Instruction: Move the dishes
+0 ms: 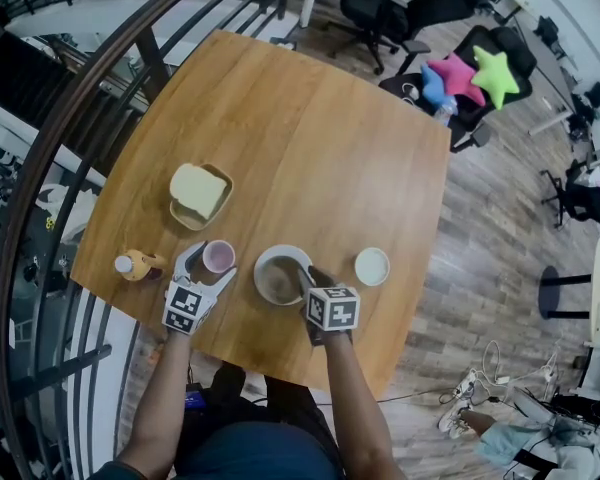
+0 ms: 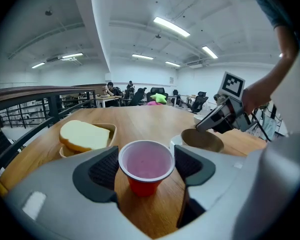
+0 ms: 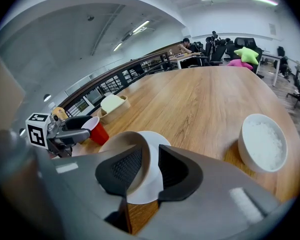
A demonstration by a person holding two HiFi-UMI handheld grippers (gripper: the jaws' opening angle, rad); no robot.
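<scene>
A red cup (image 2: 145, 159) with a pale pink inside stands between the pads of my left gripper (image 2: 146, 170), which is shut on it at the rim. From the head view the cup (image 1: 218, 256) is near the table's front edge, with the left gripper (image 1: 212, 268) behind it. My right gripper (image 3: 151, 166) is shut on the rim of a brown bowl (image 3: 121, 140), one pad inside and one outside. That bowl sits on a white plate (image 3: 142, 191). The bowl (image 1: 278, 278) lies just right of the cup.
A small white bowl (image 1: 372, 266) stands right of my right gripper (image 1: 308, 280). A slice of bread in a tan dish (image 1: 198, 190) lies behind the cup. A small yellow bottle (image 1: 135, 264) lies at the left edge of the wooden table (image 1: 310, 138). A railing runs along the left.
</scene>
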